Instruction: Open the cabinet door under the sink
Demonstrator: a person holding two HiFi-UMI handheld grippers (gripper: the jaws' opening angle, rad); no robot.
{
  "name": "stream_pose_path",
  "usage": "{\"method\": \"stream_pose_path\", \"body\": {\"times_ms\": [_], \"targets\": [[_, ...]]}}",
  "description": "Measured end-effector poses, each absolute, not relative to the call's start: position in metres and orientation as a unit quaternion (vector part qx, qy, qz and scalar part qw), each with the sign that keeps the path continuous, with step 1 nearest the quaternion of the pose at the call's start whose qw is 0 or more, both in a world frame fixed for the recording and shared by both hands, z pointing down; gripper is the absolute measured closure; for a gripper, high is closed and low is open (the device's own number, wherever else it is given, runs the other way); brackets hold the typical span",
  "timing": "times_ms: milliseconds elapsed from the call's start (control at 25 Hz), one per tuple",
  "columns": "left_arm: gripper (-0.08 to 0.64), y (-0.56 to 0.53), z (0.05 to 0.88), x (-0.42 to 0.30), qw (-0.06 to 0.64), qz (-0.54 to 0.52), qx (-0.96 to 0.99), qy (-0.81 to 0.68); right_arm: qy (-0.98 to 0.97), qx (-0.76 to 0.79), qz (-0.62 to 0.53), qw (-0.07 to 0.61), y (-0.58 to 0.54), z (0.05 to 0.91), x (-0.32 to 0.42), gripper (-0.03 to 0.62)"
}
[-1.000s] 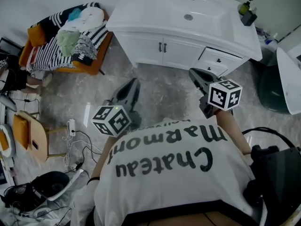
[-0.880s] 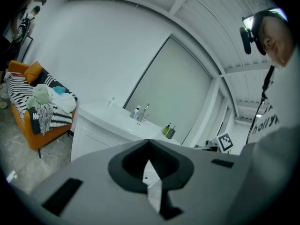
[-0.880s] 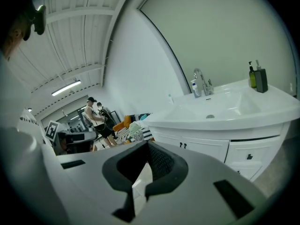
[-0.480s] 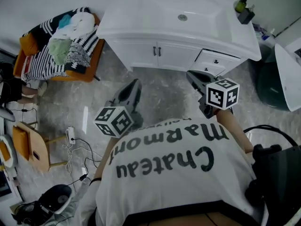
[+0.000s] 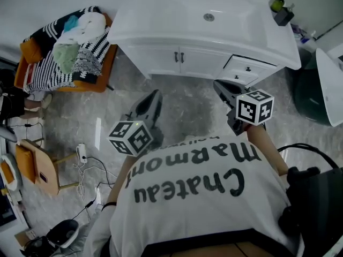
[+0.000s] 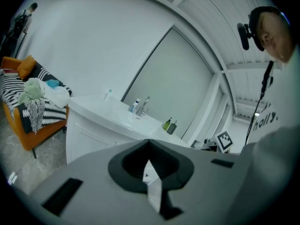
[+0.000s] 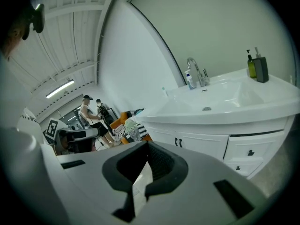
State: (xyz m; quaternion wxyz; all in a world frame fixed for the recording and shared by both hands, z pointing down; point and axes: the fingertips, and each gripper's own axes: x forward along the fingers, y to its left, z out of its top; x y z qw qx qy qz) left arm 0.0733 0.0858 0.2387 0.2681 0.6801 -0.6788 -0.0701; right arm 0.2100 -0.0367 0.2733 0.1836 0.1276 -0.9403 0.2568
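Both claws are hanging shut and empty: the left claw [image 5: 154, 95] and the right claw [image 5: 218, 84] are each holding their jaws pressed together with nothing between them, and neither is touching anything. Over the last second the person has been stepping in toward the vanity, bringing both claws forward and a little lower. The cables [image 5: 88, 170] on the floor [image 5: 187, 106] are sliding back in the head view.

To me that means the approach is only partly done. The cabinet doors [image 5: 158, 58] are sitting closed under the sink [image 5: 209, 17], at the left and middle of the white front. Their two small dark handles [image 5: 178, 57] are meeting at the centre seam, well apart from either claw. The right claw is looking nearer to the front, though it is pointing more toward the drawers [image 5: 247, 67] beside the doors.

The doors are flat white panels with a framed recess and a slight sheen. The handles are slim upright bars, a small target, so I'd guess a claw will be needing to open first. The basin is looking smooth and white, and the floor grey and marbled.
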Motion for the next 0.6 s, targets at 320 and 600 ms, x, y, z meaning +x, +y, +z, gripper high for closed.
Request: {"method": "stream_pose_path", "body": {"times_ms": [320,600], "targets": [[0.554,0.079,0.256,0.07,0.273,-0.067,0.68,-0.677,-0.935,0.125,0.264,0.199,-0.038,0.298,0.207,0.584],[0.554,0.073,0.257,0.063,0.276,-0.061,0.678,-0.679,-0.936,0.124,0.272,0.184,-0.038,0.294,0.198,0.584]]}}
